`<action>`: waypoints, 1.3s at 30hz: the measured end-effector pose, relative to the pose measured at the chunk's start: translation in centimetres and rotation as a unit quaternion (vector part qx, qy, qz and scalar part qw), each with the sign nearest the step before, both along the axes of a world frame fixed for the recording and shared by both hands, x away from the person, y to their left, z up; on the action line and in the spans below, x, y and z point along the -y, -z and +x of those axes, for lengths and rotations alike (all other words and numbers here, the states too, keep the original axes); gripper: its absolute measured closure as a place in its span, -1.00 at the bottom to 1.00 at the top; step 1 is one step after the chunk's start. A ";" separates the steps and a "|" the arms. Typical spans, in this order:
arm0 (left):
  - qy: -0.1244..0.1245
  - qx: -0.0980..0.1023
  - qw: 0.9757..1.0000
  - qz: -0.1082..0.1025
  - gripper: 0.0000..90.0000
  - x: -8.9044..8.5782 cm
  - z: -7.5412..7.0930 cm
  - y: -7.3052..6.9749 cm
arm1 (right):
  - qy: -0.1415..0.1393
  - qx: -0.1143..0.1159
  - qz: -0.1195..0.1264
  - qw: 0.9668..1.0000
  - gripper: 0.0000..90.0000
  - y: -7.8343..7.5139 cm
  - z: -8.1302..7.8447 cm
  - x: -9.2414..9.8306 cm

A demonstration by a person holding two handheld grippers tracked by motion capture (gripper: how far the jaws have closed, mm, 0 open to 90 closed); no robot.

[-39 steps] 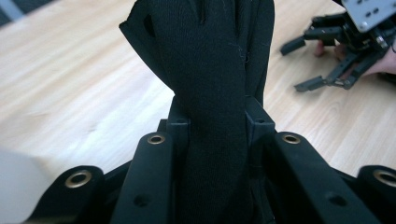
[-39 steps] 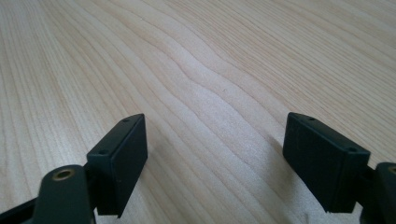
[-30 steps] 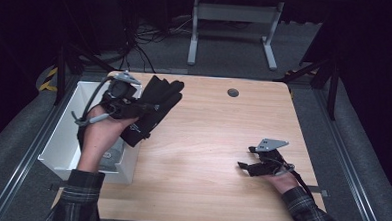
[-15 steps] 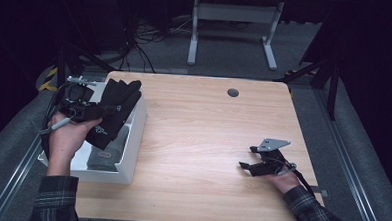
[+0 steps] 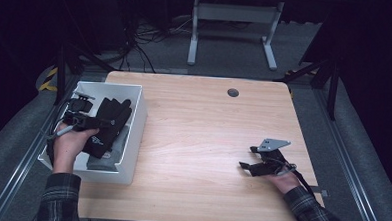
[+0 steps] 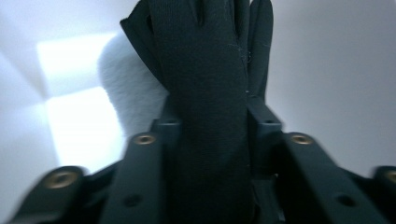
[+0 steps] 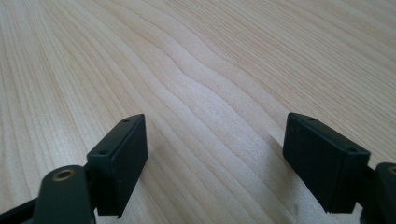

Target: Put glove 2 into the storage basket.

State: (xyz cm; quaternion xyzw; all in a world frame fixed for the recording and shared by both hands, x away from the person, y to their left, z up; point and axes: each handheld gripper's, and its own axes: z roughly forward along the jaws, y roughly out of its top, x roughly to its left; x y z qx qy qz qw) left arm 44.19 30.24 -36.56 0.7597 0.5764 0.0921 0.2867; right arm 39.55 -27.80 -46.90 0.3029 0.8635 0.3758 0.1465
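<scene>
The black fabric glove [image 5: 109, 122], lying between the just-opening jaws of the left gripper [image 5: 91, 120], is held over the white rectangular plastic bin [image 5: 135, 133] at nine o'clock, seemingly for release, while the right gripper [image 7: 215, 158] is rested empty, jaws apart, at four o'clock.
</scene>
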 end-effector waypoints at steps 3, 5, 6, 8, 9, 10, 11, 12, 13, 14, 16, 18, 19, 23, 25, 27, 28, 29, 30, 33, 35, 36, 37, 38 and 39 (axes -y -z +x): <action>-0.013 0.018 1.000 0.017 -0.21 -0.1 0.0 -0.1 | 0.000 0.001 0.000 1.000 -0.50 0.0 0.0 0.0; -0.021 0.034 0.999 0.021 -0.35 0.0 -0.1 -0.6 | 0.000 0.001 0.001 1.000 -0.50 0.0 0.0 0.0; -0.019 0.045 0.999 0.021 -0.43 0.0 -0.3 -1.0 | 0.000 0.001 0.001 1.000 -0.49 0.0 0.0 0.1; -0.016 0.058 0.998 0.018 -0.46 0.2 -0.4 -1.6 | 0.000 0.001 0.000 1.000 -0.49 0.0 0.0 0.1; -0.014 0.065 0.998 0.018 -0.48 0.4 -0.5 -2.0 | 0.001 0.002 0.000 1.000 -0.49 0.0 -0.1 0.1; -0.009 0.070 0.997 0.017 -0.49 0.7 -0.5 -2.5 | 0.002 0.001 0.000 1.000 -0.49 0.0 -0.1 0.2; -0.002 0.074 0.997 0.015 -0.50 1.1 -0.6 -2.9 | 0.002 0.001 0.000 1.000 -0.49 0.0 -0.1 0.2; 0.008 0.082 0.997 0.012 -0.51 1.7 -0.7 -3.4 | 0.002 0.001 0.001 1.000 -0.49 0.0 -0.1 0.3; 0.008 0.082 0.997 0.012 -0.51 1.7 -0.7 -3.4 | 0.002 0.001 0.001 1.000 -0.49 0.0 -0.1 0.3; 0.014 0.088 0.996 0.010 -0.51 2.1 -0.7 -3.8 | 0.002 0.002 0.001 1.000 -0.49 0.0 -0.1 0.3; 0.027 0.097 0.995 0.006 -0.52 3.1 -0.9 -4.4 | 0.002 0.001 0.001 1.000 -0.49 0.0 -0.1 0.3; 0.045 0.104 0.994 0.003 -0.54 4.2 -1.0 -4.9 | 0.002 0.001 0.001 1.000 -0.49 0.0 -0.1 0.3; 0.054 0.105 0.993 -0.002 -0.54 4.9 -1.1 -5.1 | 0.002 0.001 0.001 1.000 -0.49 0.0 -0.1 0.3; 0.079 0.113 0.990 -0.013 -0.56 6.9 -1.4 -5.7 | 0.002 0.001 0.001 1.000 -0.49 0.0 -0.1 0.3; 0.098 0.117 0.988 -0.019 -0.57 8.2 -1.6 -5.9 | 0.002 0.001 0.001 1.000 -0.49 0.0 -0.1 0.3; 0.110 0.122 0.986 -0.028 -0.58 9.3 -1.9 -6.0 | 0.002 0.001 0.001 1.000 -0.50 0.0 -0.1 0.3; 0.120 0.123 0.984 -0.036 -0.58 10.0 -2.0 -6.0 | 0.002 0.001 0.001 1.000 -0.50 0.0 -0.1 0.3; 0.126 0.125 0.983 -0.039 -0.58 10.7 -2.2 -6.0 | 0.003 0.001 0.000 1.000 -0.50 0.0 -0.1 0.3; 0.133 0.128 0.982 -0.043 -0.59 11.6 -2.4 -5.9 | 0.003 0.001 0.000 1.000 -0.50 0.0 -0.1 0.3; 0.157 0.127 0.978 -0.054 -0.60 13.4 -2.8 -5.6 | 0.003 0.001 0.000 1.000 -0.50 0.0 -0.1 0.3; 0.174 0.128 0.975 -0.053 -0.60 15.0 -3.1 -5.0 | 0.003 0.001 0.000 1.000 -0.50 0.0 -0.1 0.3; 0.181 0.126 0.974 -0.054 -0.61 15.6 -3.2 -4.8 | 0.003 0.001 0.000 1.000 -0.50 0.0 -0.1 0.3; 0.184 0.127 0.973 -0.054 -0.61 16.1 -3.3 -4.5 | 0.003 0.001 0.000 1.000 -0.50 0.0 -0.1 0.3; 0.190 0.123 0.973 -0.054 -0.62 16.6 -3.5 -4.1 | 0.003 0.001 0.000 1.000 -0.50 0.0 -0.1 0.3; 0.196 0.122 0.972 -0.055 -0.62 17.2 -3.6 -3.7 | 0.003 0.001 0.000 1.000 -0.51 0.0 -0.1 0.3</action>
